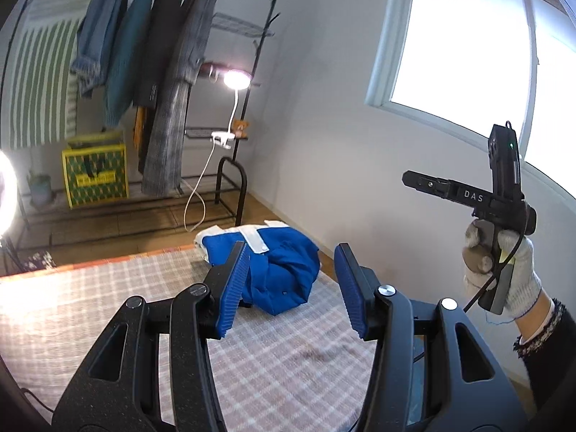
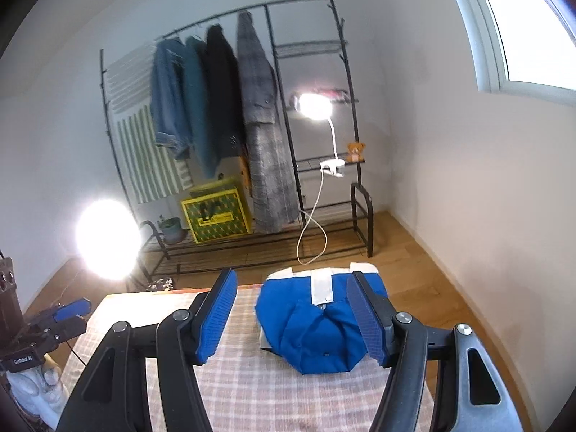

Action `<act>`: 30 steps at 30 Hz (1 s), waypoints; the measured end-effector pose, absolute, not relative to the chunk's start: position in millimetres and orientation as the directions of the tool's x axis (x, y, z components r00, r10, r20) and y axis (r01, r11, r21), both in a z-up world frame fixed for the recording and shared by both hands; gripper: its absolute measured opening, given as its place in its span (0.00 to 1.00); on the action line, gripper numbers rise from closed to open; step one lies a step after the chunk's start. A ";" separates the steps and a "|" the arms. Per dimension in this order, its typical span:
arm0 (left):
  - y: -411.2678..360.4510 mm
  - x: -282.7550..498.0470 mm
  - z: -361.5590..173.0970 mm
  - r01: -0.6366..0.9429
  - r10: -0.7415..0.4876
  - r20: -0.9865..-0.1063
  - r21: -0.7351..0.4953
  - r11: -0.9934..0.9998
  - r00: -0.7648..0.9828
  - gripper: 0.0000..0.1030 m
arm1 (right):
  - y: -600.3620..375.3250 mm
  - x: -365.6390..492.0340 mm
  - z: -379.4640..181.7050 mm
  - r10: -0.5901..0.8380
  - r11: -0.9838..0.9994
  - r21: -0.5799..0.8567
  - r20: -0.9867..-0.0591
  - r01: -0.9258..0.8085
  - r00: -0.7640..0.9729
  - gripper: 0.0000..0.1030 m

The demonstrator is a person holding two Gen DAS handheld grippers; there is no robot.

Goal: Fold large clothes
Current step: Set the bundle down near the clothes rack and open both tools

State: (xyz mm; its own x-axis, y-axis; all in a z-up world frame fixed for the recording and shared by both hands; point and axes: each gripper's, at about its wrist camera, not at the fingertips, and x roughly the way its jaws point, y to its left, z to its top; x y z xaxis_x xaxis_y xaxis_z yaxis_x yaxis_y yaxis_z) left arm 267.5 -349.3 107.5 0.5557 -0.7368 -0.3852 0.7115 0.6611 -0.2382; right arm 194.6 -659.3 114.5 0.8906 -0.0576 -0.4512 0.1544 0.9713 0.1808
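Black plastic left claw (image 1: 291, 288) with ribbed blue pads and silver screws; matching right claw (image 2: 293, 315). White knit glove on the right hand (image 1: 504, 266), dark sleeve, black cable.

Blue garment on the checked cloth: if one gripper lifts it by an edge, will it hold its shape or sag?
The blue garment lies in a soft, creased heap, so it will likely sag and unfold. Its white strap looks loose and may dangle. The checked cloth beneath could bunch if the garment is pushed.
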 end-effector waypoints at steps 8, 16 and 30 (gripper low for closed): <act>-315.6 181.6 151.7 0.739 -0.750 -0.330 -0.189 0.647 0.573 0.50 | -614.6 116.1 164.4 -0.064 0.982 0.138 -0.385 0.126 0.921 0.66; -288.9 120.9 178.5 0.739 -0.744 -0.301 -0.155 0.655 0.597 0.50 | -589.6 55.3 187.1 -0.059 0.987 0.120 -0.346 0.106 0.936 0.68; -280.0 58.7 167.9 0.751 -0.724 -0.331 -0.065 0.658 0.606 0.77 | -556.4 10.3 167.7 -0.094 0.990 0.073 -0.327 0.124 0.941 0.94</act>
State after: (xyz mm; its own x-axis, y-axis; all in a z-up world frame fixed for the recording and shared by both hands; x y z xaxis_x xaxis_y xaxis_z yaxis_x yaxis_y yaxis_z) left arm 58.7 -280.0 167.9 0.6056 -0.7239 -0.3307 0.7505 0.6576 -0.0651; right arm 10.3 -556.4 167.7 0.9405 -0.0937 -0.3266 0.1239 0.9896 0.0730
